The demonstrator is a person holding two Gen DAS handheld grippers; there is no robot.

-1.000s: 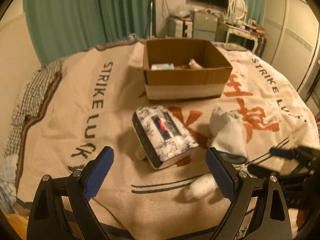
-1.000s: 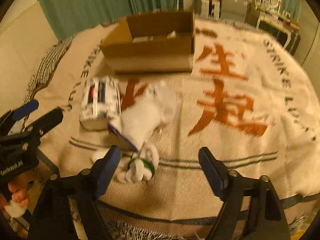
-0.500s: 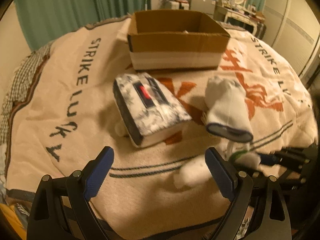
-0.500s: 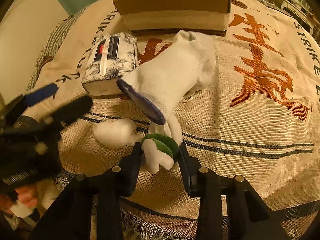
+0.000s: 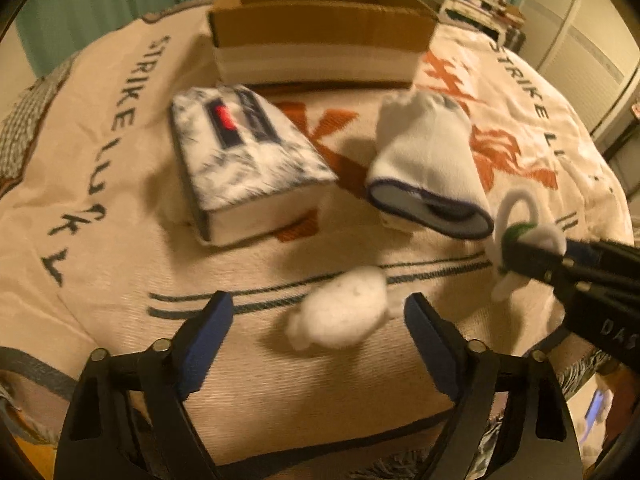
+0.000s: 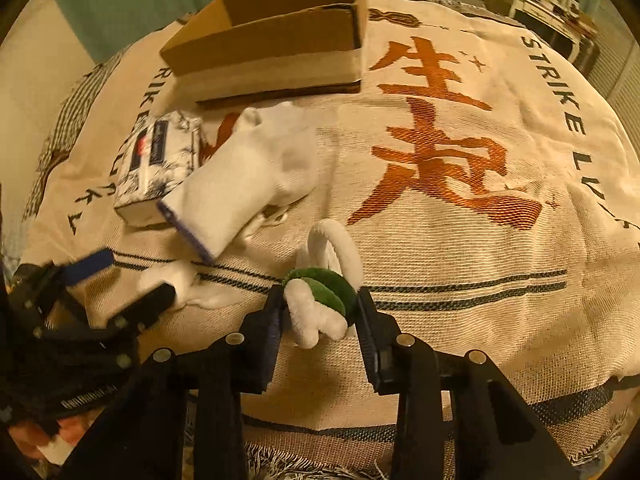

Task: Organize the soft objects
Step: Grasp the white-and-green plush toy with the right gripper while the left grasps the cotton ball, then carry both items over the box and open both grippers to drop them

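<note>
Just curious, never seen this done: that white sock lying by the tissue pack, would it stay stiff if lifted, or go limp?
Probably limp: the white sock is soft knit, slumped and creased on the blanket. It likely weighs little, since it looks hollow at the open cuff. It should not roll or slip much on the coarse weave.

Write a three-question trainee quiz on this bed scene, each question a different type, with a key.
1. True or false: the right gripper is shut on the green-and-white plush.
2. Multiple choice: what lies between the left gripper's open jaws? A) sock B) fluffy white ball C) tissue pack
3. Fill in: the sock lies on the blanket between the tissue pack and the ____ gripper.

Key: 1 true. 2 B, the ball. 3 right.
</note>
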